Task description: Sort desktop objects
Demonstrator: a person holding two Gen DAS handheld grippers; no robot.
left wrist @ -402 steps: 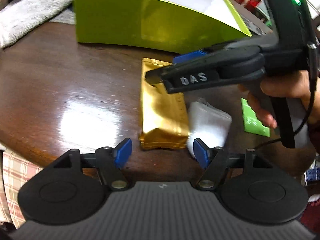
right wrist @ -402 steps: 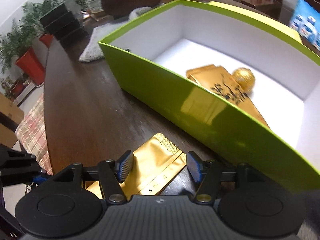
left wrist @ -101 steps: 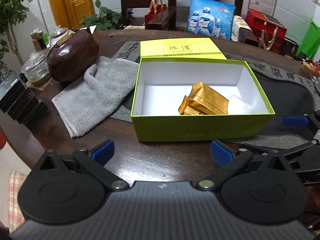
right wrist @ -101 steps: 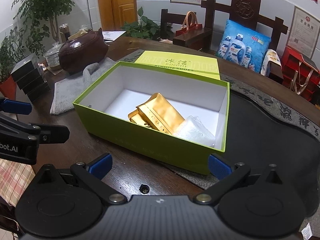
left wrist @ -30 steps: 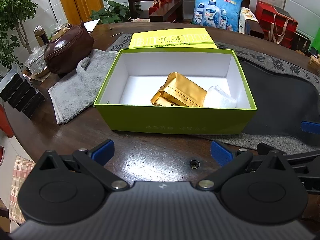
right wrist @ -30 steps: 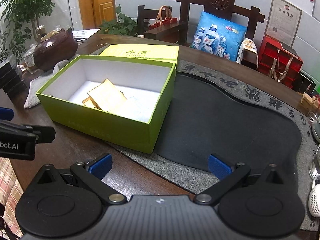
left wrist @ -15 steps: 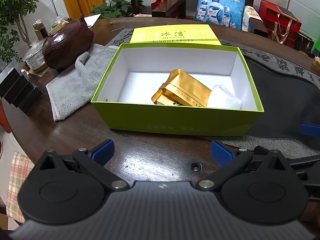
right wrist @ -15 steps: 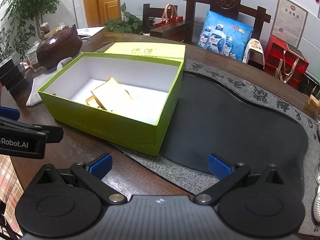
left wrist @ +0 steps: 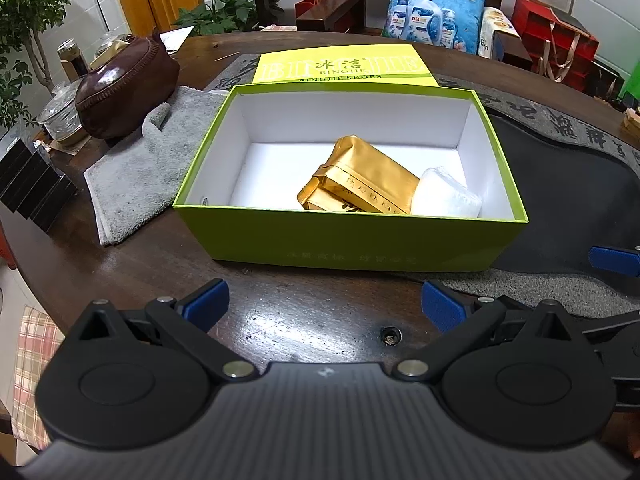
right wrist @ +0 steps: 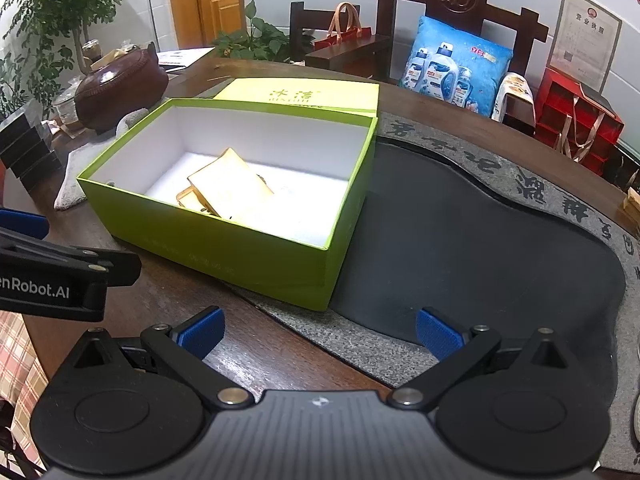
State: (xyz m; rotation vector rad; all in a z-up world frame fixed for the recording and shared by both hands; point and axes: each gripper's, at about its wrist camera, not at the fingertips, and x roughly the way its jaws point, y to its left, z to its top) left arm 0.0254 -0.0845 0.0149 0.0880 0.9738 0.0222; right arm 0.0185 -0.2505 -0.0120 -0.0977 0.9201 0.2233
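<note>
Surface point(left wrist: 132, 272): glossy dark wood. Box point(left wrist: 348, 240): matt green card (white inside). Pouches point(left wrist: 368, 184): shiny gold foil. Towel point(left wrist: 136, 176): rough grey cloth.

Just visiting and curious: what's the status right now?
Left gripper, right gripper open, empty. Gold foil pouches, white packet in open green cardboard box. Nothing in the way.

Office reception: framed certificates point(right wrist: 585, 45) on wall (carved chair point(right wrist: 458, 8), tea tray point(right wrist: 472, 248)).

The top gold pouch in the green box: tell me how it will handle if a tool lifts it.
The gold pouch looks like creased foil, so it probably flexes and may sag when pinched by one end. Its glossy skin could be slippery. It leans on another pouch beneath, so lifting it may shift that one.
</note>
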